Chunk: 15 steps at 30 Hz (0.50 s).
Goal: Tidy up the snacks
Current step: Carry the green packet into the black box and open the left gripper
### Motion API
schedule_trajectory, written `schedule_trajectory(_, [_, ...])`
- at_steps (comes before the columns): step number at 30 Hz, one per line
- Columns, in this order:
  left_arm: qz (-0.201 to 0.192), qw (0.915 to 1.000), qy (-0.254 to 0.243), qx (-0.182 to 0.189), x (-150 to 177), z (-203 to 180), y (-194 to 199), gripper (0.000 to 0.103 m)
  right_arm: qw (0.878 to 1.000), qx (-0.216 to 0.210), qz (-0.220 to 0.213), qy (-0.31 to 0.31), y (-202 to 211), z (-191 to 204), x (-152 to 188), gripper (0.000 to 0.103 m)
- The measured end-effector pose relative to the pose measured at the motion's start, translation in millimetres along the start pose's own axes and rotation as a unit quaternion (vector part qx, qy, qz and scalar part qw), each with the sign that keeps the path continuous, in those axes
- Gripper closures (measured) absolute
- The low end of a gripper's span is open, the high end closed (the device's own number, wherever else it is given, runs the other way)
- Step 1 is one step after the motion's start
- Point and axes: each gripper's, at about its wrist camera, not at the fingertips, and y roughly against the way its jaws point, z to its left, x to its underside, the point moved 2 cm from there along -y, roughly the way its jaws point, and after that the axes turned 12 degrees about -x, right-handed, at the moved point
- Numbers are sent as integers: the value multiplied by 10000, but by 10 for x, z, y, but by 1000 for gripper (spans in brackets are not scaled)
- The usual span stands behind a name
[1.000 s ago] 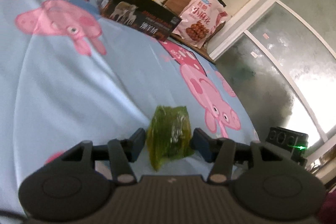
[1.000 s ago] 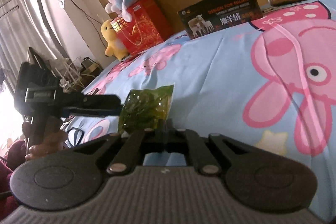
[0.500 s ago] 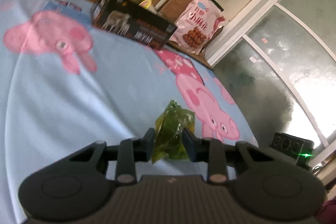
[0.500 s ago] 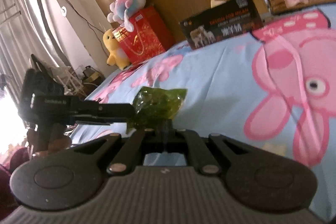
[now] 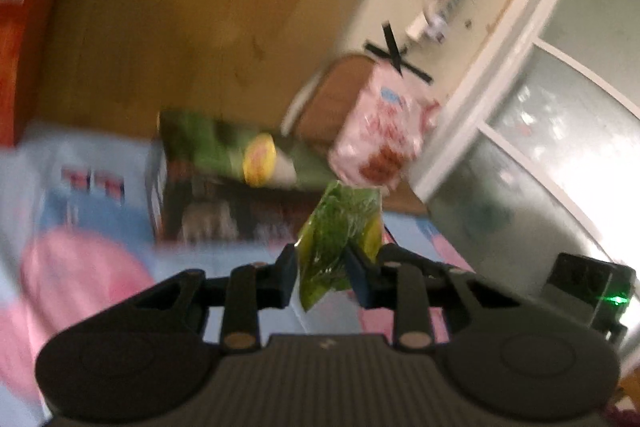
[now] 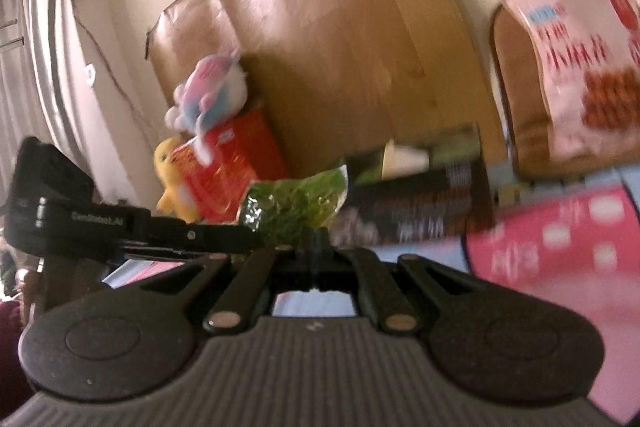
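A small green snack packet [image 5: 340, 227] hangs above the pig-print bed sheet [image 5: 88, 223]. My left gripper [image 5: 322, 263] is shut on it, its pads pressing the packet's two sides. In the right wrist view the same packet [image 6: 292, 203] stands just over my right gripper [image 6: 316, 239], whose shut tips pinch its lower edge. The left gripper [image 6: 244, 239] reaches in from the left in that view. Beyond lies a black box [image 5: 224, 215] with a green bag [image 5: 216, 147] sticking out of it. Both views are blurred.
A pink snack bag [image 5: 380, 143] leans on a brown chair back beside the box. A red gift bag [image 6: 228, 167] and plush toys [image 6: 208, 95] stand at the wooden headboard [image 6: 320, 27]. A black device with a green light [image 5: 592, 287] shows at the right.
The left jaws closed on the green packet. Both grippers then rose with it off the sheet and moved toward the black box and headboard.
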Motion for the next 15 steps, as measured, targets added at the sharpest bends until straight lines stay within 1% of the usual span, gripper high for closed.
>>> schedule_trajectory(3, [-74,9999,45,-143,-318,68,-238,77,9999,127,-99,60,-282,-196,-235,100])
schedule_trajectory(5, [-29,9997,63,-229,-452,106,-404,77,9996,217,-117,122,-443,-327,-337,100])
schedule_trajectory(10, [162,9978,52,-637,-603,208,-908,75,9989,459,53,35,-769,-700,-413,100])
schedule_trajectory(11, [182,9969,73,-765,-625,237,-996,72,9986,512,117,-10,-832,-778,-405,100])
schedule_trajectory(12, [159,9956,121,-916,-638,265,-1077,65,9983,556,144,-36,-888,-827,-397,98])
schedule_trajectory(13, [123,9948,178,-997,-654,291,-1126,62,9980,609,158,-74,-931,-880,-400,95])
schedule_trajectory(15, [23,9920,275,-1231,-703,322,-1164,61,9975,638,145,-249,-984,-964,-400,87])
